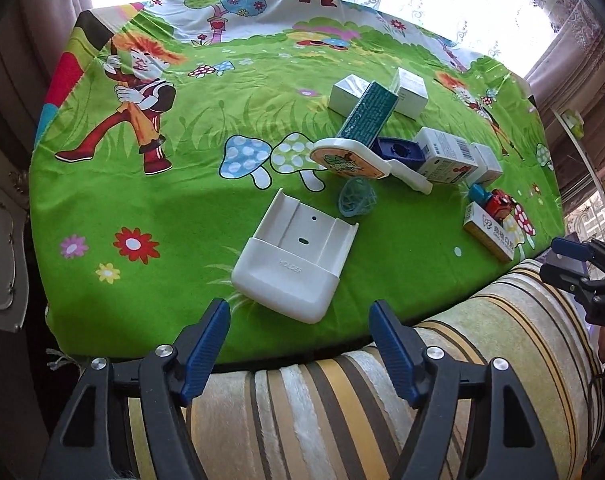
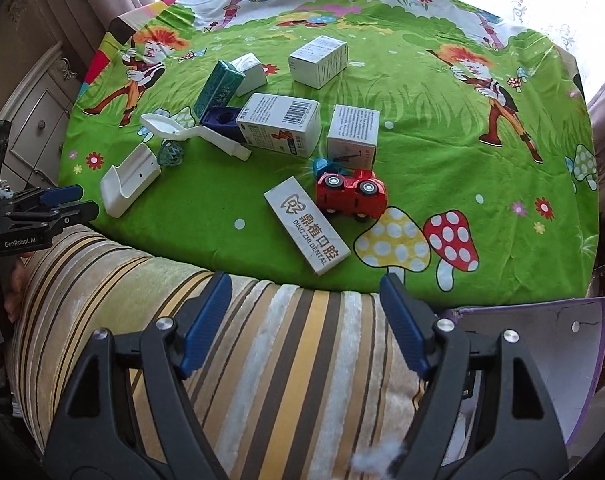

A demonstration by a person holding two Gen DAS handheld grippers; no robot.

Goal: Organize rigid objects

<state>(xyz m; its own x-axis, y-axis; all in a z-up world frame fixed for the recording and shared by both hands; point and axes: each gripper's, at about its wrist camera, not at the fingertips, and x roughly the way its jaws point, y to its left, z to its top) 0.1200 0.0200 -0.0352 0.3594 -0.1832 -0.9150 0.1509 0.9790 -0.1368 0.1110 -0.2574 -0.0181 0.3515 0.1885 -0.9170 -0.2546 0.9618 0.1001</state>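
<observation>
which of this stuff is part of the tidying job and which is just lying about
To organize: white holder, dental box, red toy car, barcode box, teal box, mesh ball.

Just there: striped cushion, cartoon tablecloth, curtains.

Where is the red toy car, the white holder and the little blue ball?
red toy car (image 2: 352,194), right wrist view, its side.
white holder (image 1: 292,262), left wrist view, its front pocket.
blue ball (image 1: 356,198), left wrist view, its lattice shell.

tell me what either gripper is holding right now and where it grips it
Nothing is held. The left gripper and the right gripper are both open, with nothing between their fingers.
</observation>
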